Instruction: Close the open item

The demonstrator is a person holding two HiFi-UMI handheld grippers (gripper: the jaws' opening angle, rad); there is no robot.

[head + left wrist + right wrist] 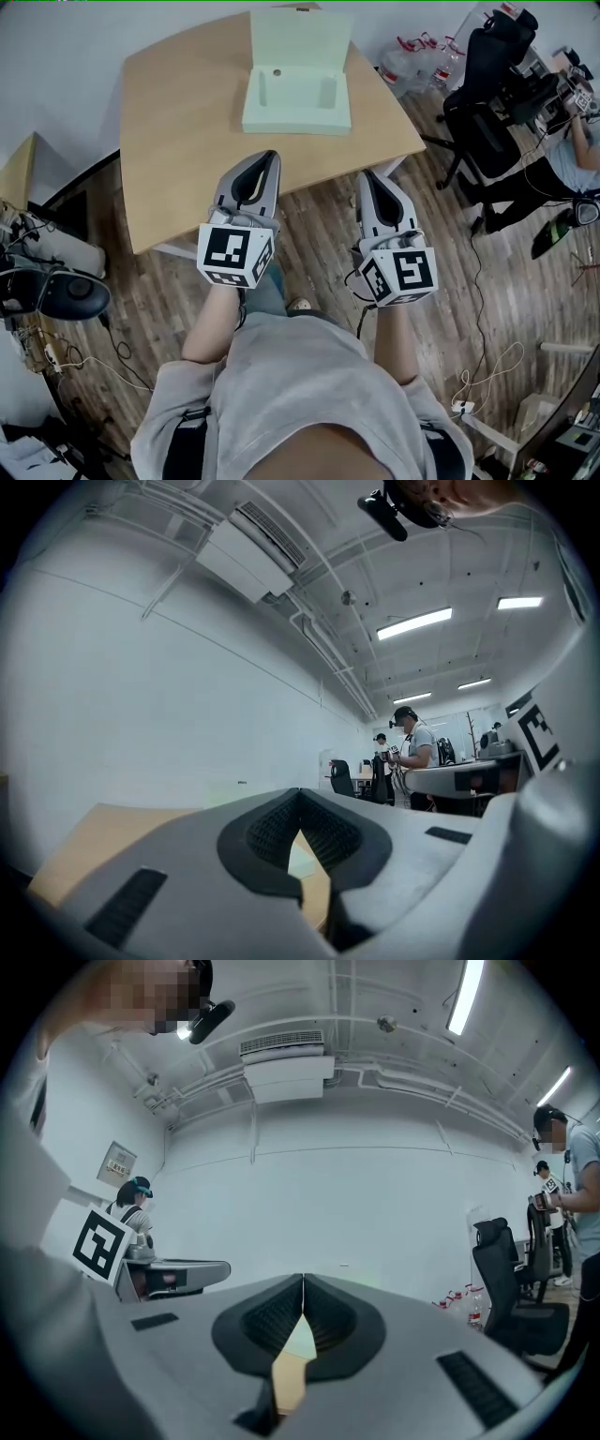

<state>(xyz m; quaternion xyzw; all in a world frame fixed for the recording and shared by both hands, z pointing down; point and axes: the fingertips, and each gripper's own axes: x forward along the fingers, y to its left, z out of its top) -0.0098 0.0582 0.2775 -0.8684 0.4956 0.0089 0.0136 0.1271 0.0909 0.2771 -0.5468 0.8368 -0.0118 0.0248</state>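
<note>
The green box (296, 105) lies open far across the table (178, 141), well beyond the left gripper (271, 157) and right gripper (367, 176), jaws together and empty, so best reach behind the raised lid (300, 37) and tip it forward.

No print can be read anywhere; the wall notice (118, 1162) is too small to read.
</note>
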